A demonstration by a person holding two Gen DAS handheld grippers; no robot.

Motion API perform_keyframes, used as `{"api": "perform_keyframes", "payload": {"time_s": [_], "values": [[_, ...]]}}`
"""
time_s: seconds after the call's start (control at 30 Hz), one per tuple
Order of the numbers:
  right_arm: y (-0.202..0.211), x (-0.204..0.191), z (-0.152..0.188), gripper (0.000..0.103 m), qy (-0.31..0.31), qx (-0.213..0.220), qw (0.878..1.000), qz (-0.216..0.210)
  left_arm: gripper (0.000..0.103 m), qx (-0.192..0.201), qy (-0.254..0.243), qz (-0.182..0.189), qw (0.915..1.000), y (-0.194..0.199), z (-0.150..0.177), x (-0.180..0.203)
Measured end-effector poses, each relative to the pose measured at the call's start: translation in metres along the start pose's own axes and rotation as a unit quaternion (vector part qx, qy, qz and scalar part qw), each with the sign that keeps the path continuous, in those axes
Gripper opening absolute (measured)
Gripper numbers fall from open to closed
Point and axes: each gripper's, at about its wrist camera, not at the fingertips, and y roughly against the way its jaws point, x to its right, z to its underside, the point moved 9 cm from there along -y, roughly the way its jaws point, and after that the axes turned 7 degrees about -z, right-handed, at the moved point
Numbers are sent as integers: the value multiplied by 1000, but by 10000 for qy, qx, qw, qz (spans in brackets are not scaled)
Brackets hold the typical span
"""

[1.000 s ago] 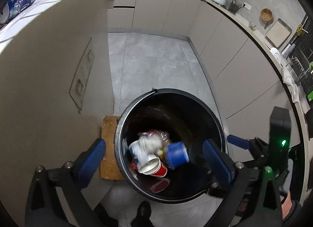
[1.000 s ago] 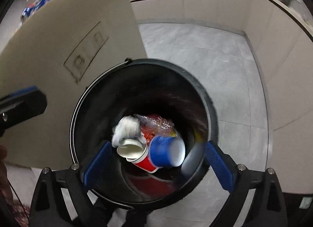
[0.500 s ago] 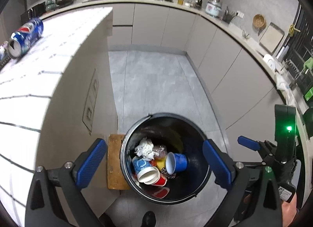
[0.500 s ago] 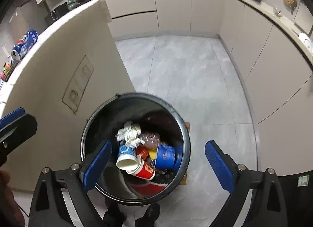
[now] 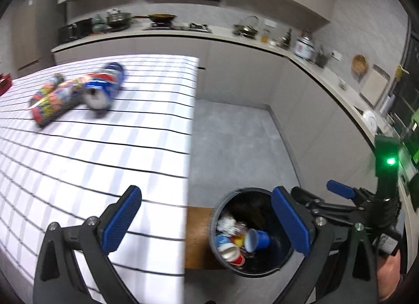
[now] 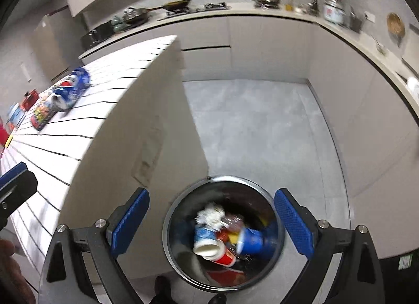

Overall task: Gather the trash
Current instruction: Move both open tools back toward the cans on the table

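A black trash bin [image 5: 222,215] [image 6: 172,215] stands on the floor beside the counter, holding paper cups [image 5: 258,238] [image 6: 248,242] and crumpled paper [image 6: 210,215]. On the striped counter top lie a blue soda can [image 5: 103,86] [image 6: 69,89] and a colourful can [image 5: 53,102] [image 6: 42,114] on their sides. My left gripper [image 5: 207,221] is open and empty, raised above the counter edge and the bin. Open and empty too, my right gripper [image 6: 212,221] hangs over the bin, and it shows in the left wrist view [image 5: 340,190] at the right.
The white striped counter top [image 5: 91,160] fills the left. A wooden board [image 5: 197,236] lies on the floor by the bin. Kitchen cabinets [image 6: 262,47] with pots and a stove line the back and right. Grey floor [image 6: 256,126] lies between. Shoes [image 6: 162,288] show below.
Both grippers have risen and tilted up from the bin. The counter top and its cans have come into view. The bin looks smaller and lower in both views.
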Motion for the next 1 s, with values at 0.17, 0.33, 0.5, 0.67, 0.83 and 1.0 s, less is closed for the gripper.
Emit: {"api": "perform_keyframes", "payload": {"time_s": [0.17,0.33,0.5,0.67,0.83,1.0], "values": [[-4,-55,-21,98,255,134,9996,-53,100,114,239,-235,9994,4,-7,-60],[-12,-106,-41,98,312,221,9992,-98,100,252,422,-369,9981,3,-21,-128],[-26,-159,-66,98,336,368,9987,-121,100,377,411,-433,9975,-2,-41,-186],[-46,-212,-97,98,281,492,9983,-140,100,392,383,-419,9976,-18,-60,-241],[-64,-251,-121,98,276,598,9977,-144,98,417,230,-341,9983,-35,-82,-276],[-77,-272,-143,98,217,650,9976,-58,91,390,-88,-108,9991,-56,-102,-279]]}}
